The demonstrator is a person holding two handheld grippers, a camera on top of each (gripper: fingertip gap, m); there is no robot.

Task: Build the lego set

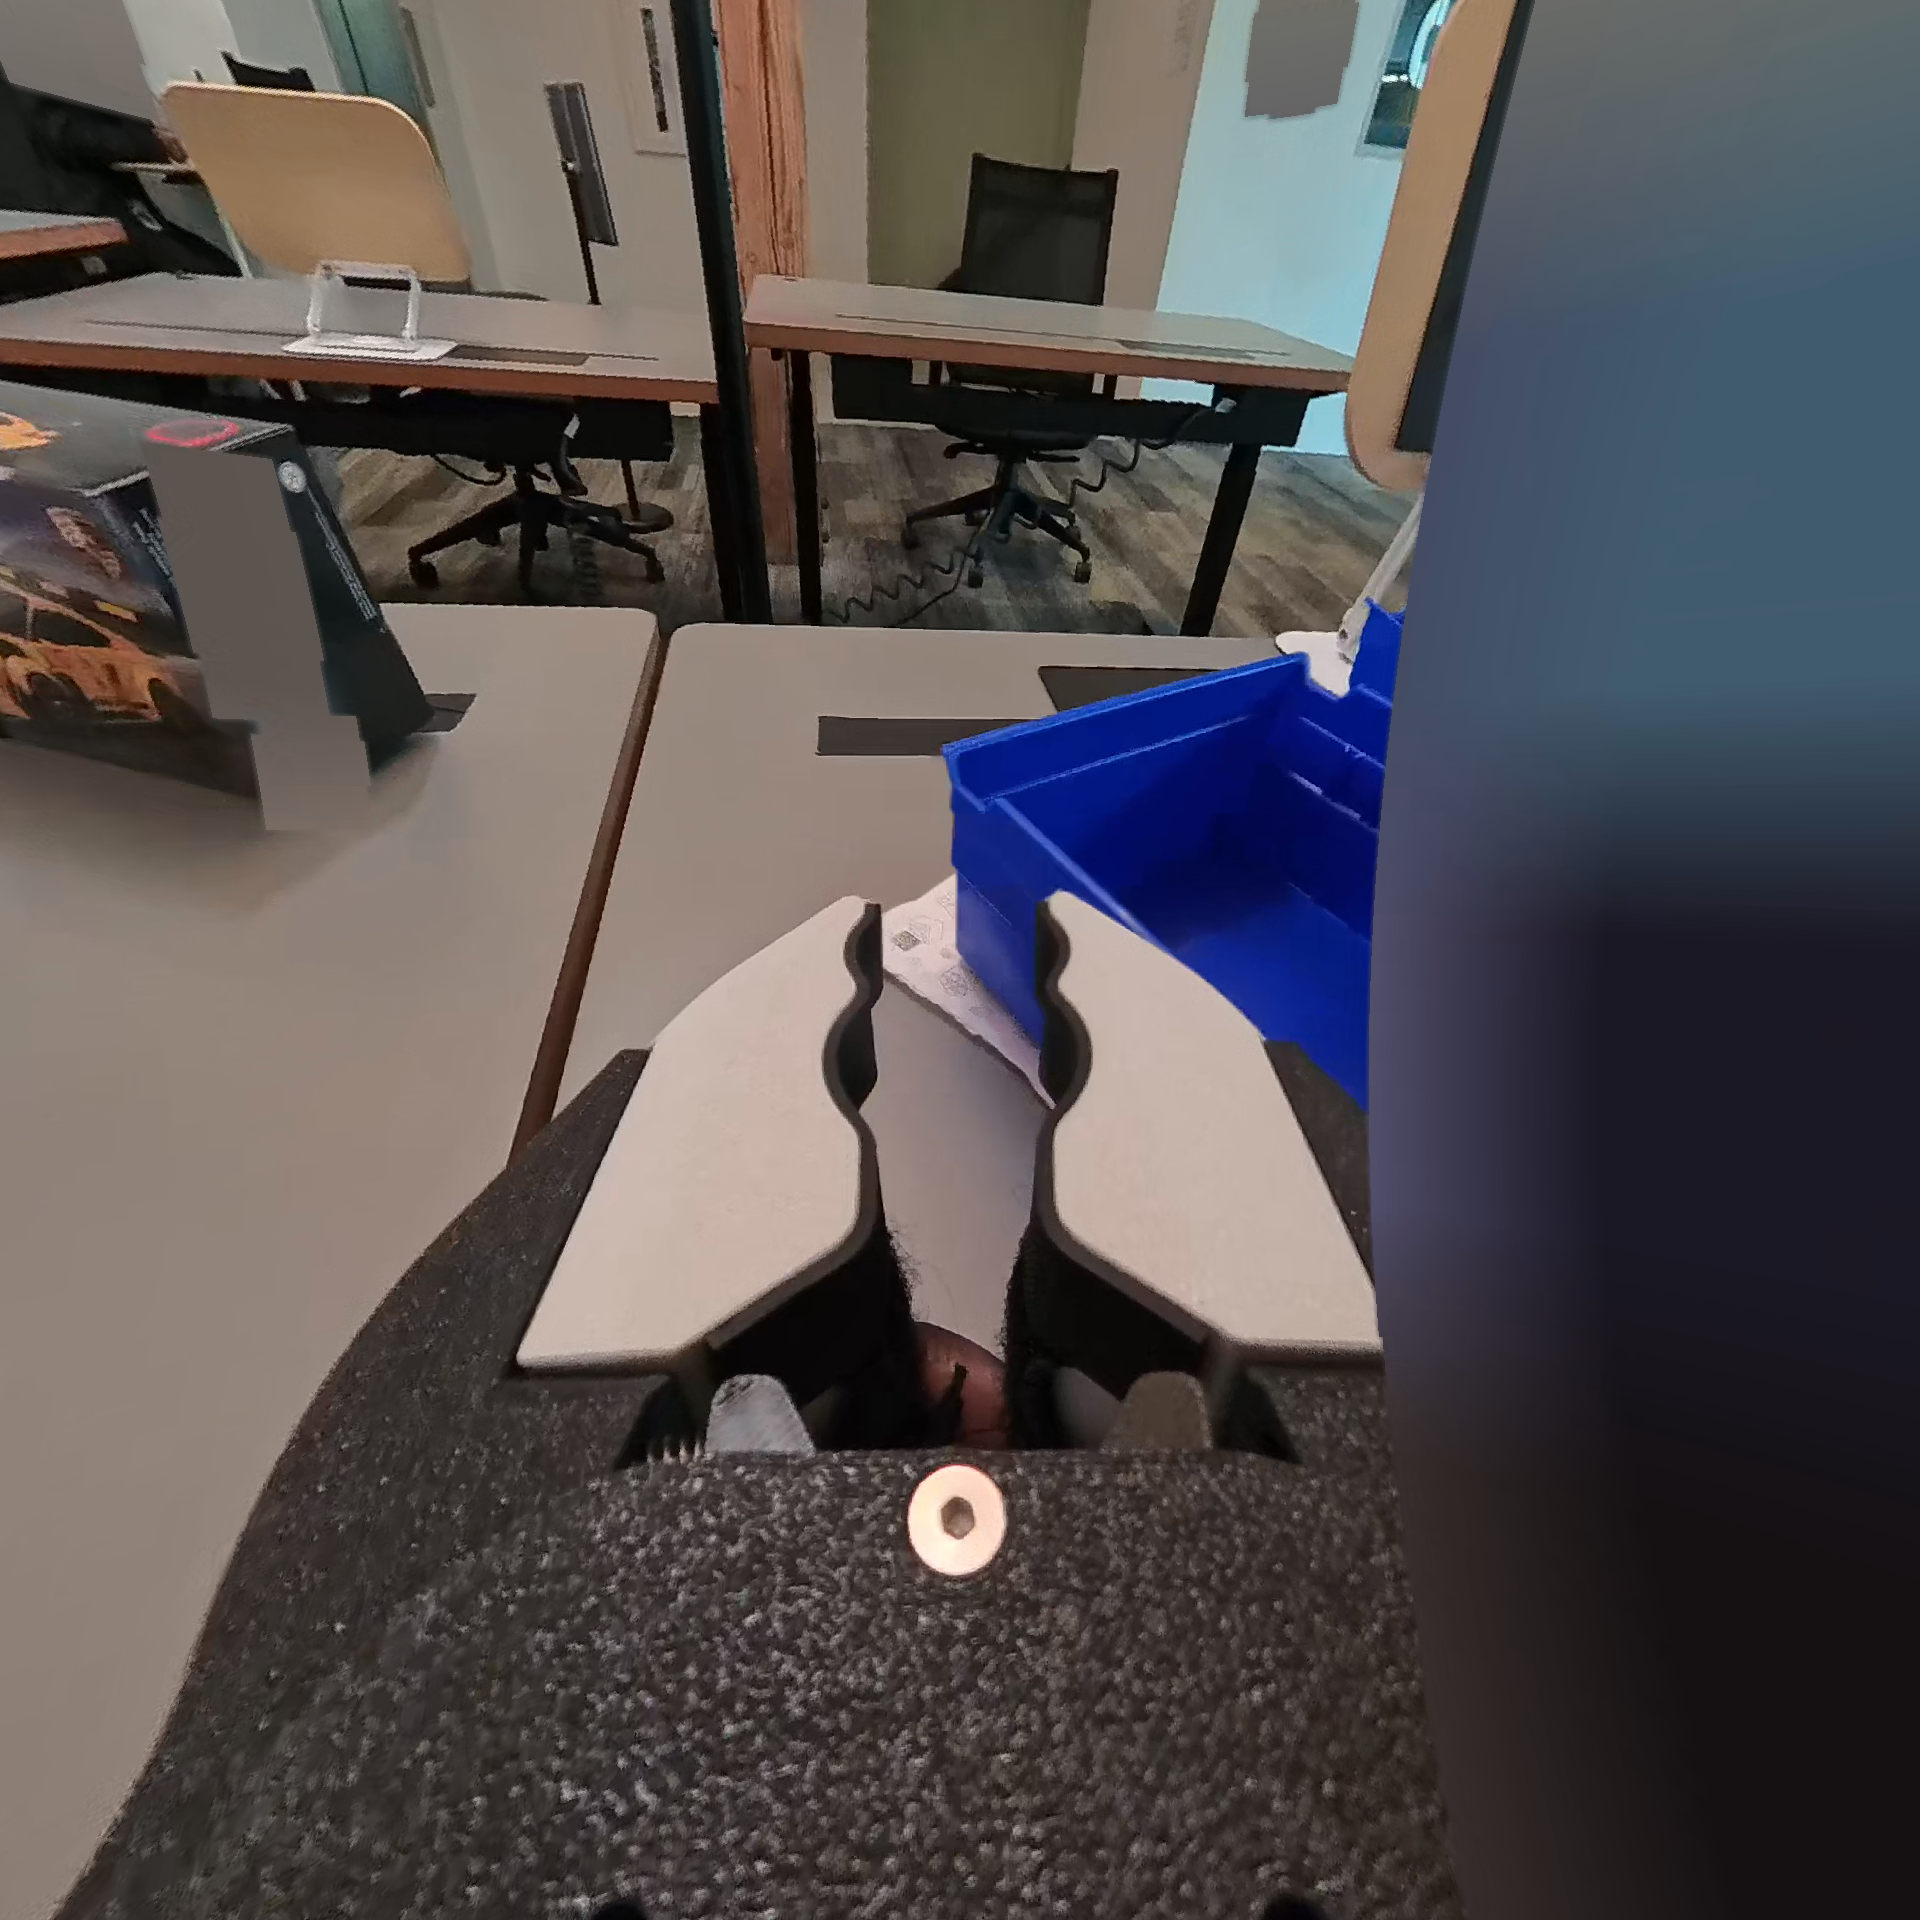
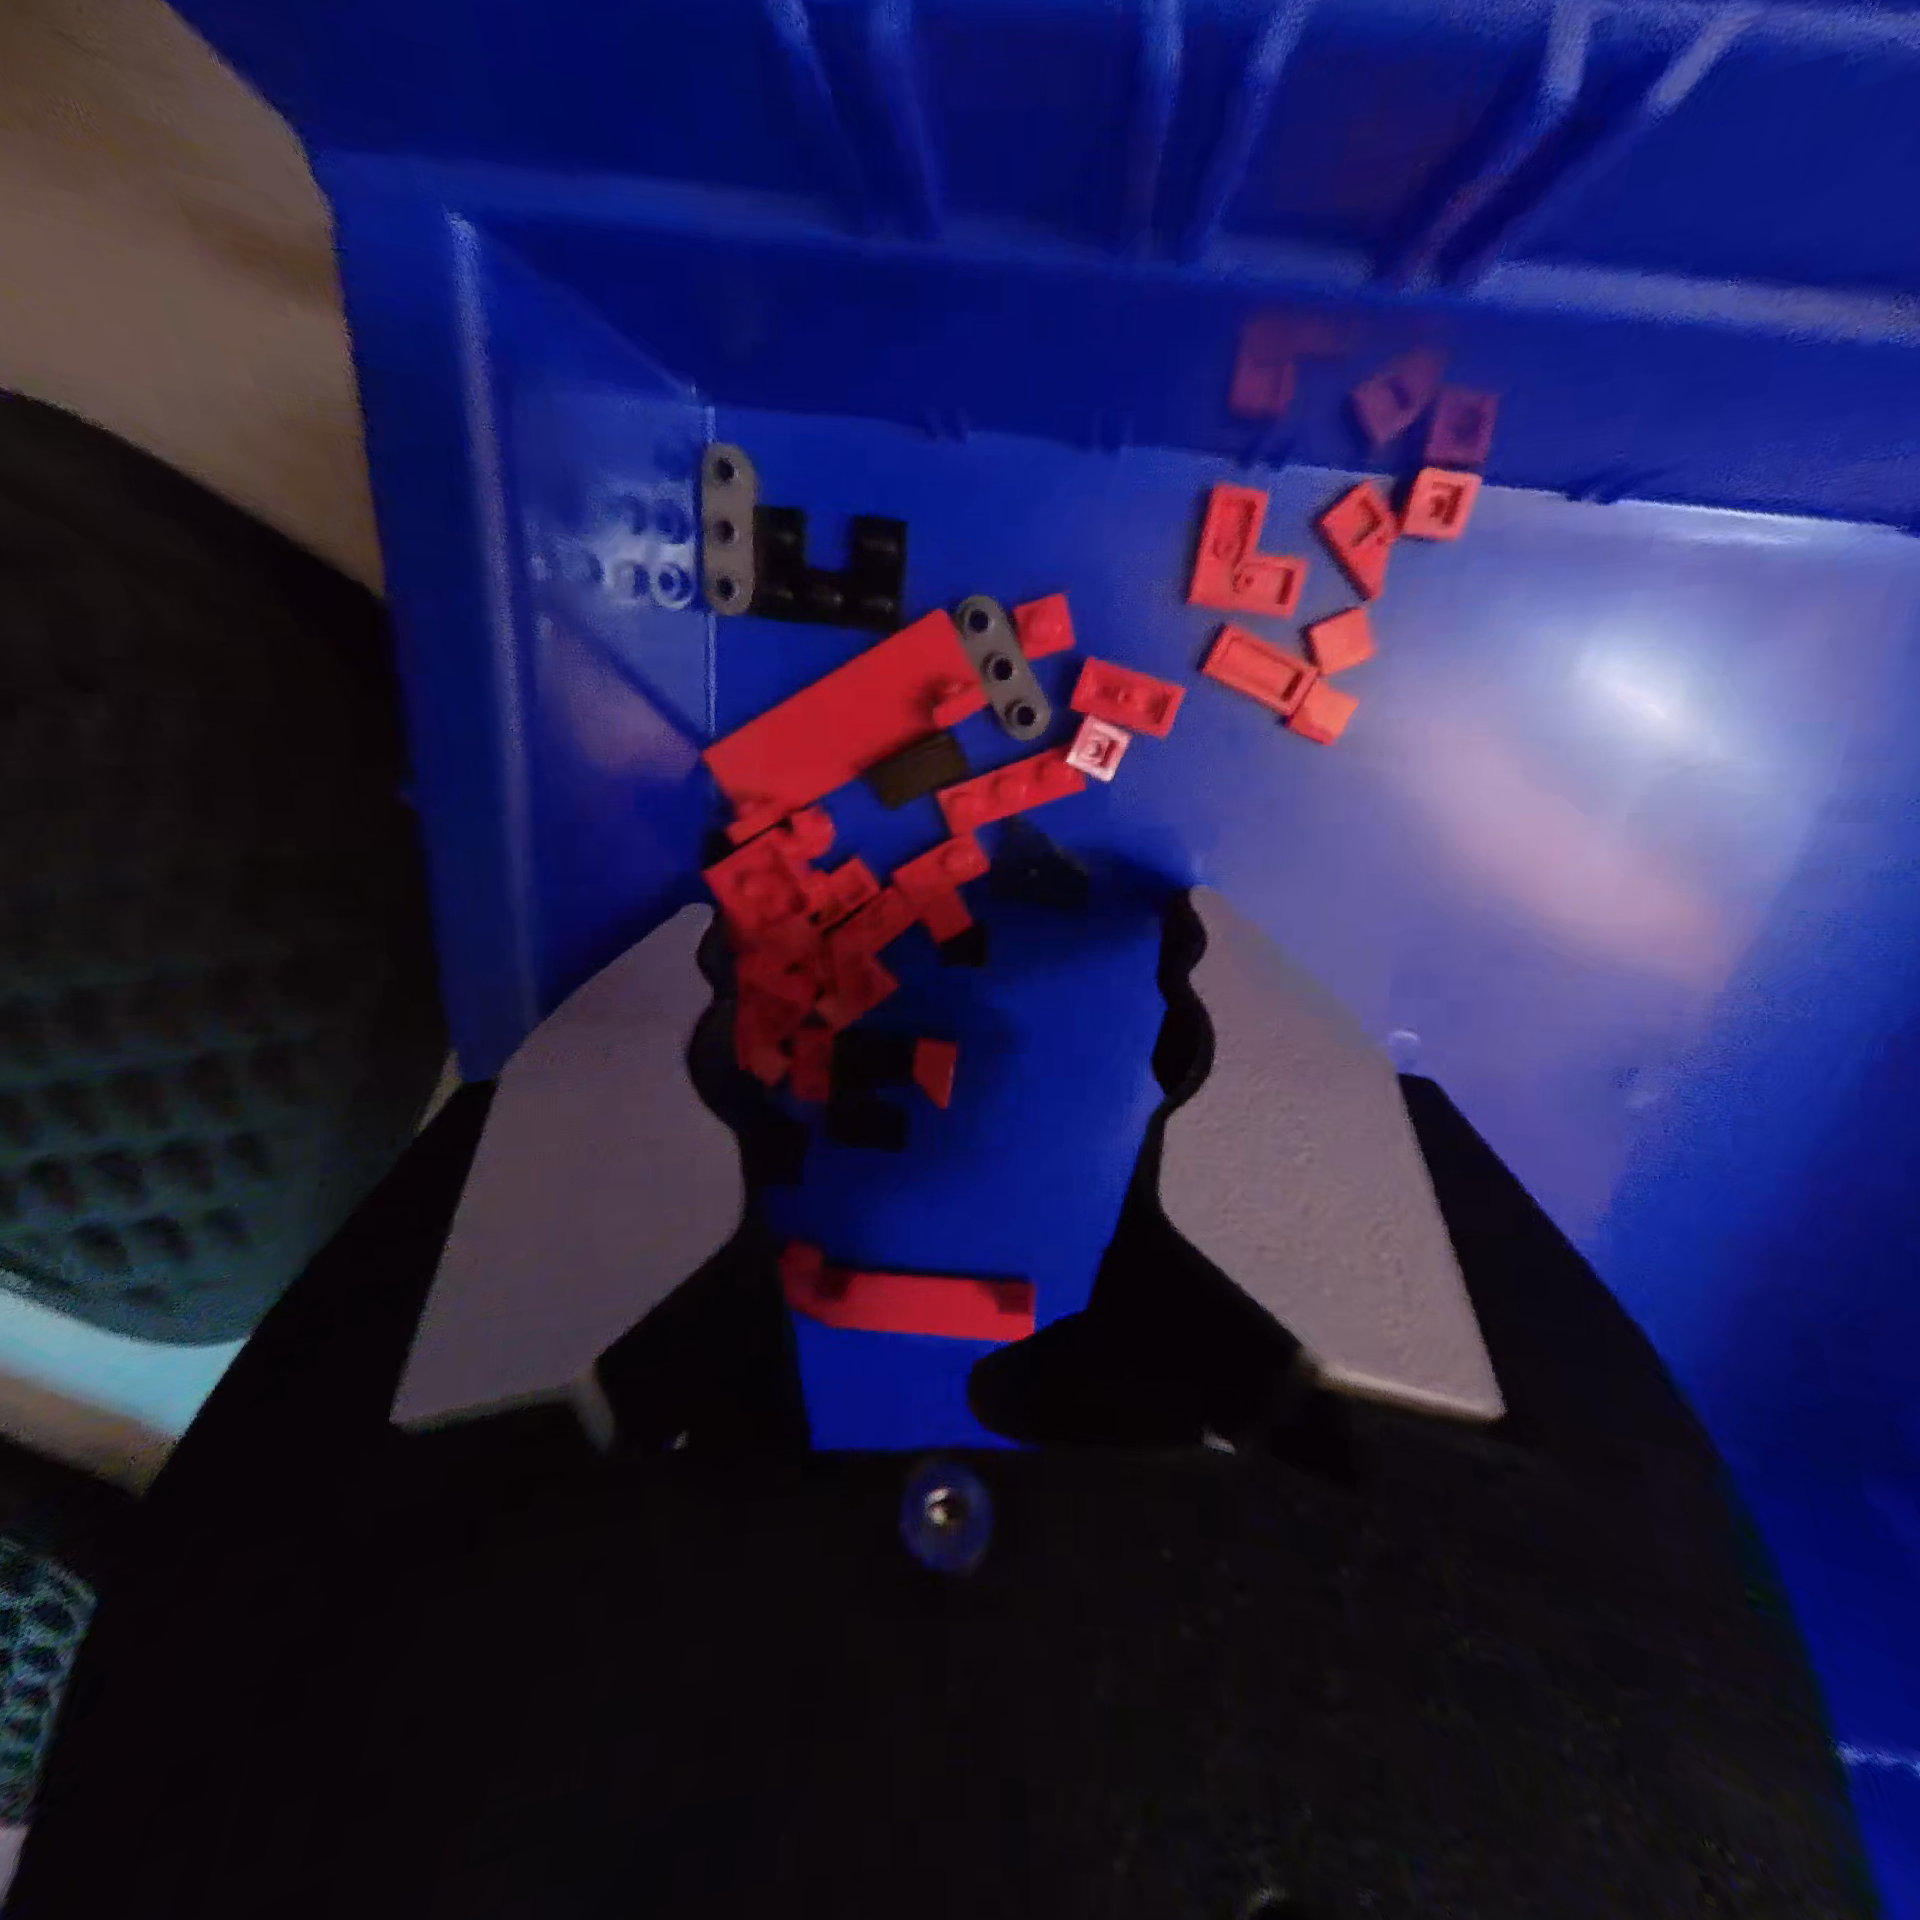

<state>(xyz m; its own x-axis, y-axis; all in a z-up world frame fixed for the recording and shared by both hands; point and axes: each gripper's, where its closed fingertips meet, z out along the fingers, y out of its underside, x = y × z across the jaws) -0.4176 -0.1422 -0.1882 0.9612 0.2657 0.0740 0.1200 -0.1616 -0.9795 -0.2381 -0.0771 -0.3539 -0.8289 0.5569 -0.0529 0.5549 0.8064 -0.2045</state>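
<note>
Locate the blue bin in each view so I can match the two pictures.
Left wrist view: the blue bin sits right of centre on the grey table, just beyond the left gripper; a blurred patch hides its right part.
Right wrist view: blue bin walls and floor fill most of the picture; the right gripper is over red pieces.
Shared landmark: the blue bin itself.

Your left gripper [image 1: 956,951]: jaws apart, holding nothing
Blue bin [image 1: 1174,831]: just ahead-right
Paper sheet [image 1: 935,961]: under bin
Lego box [image 1: 94,592]: far left
</note>
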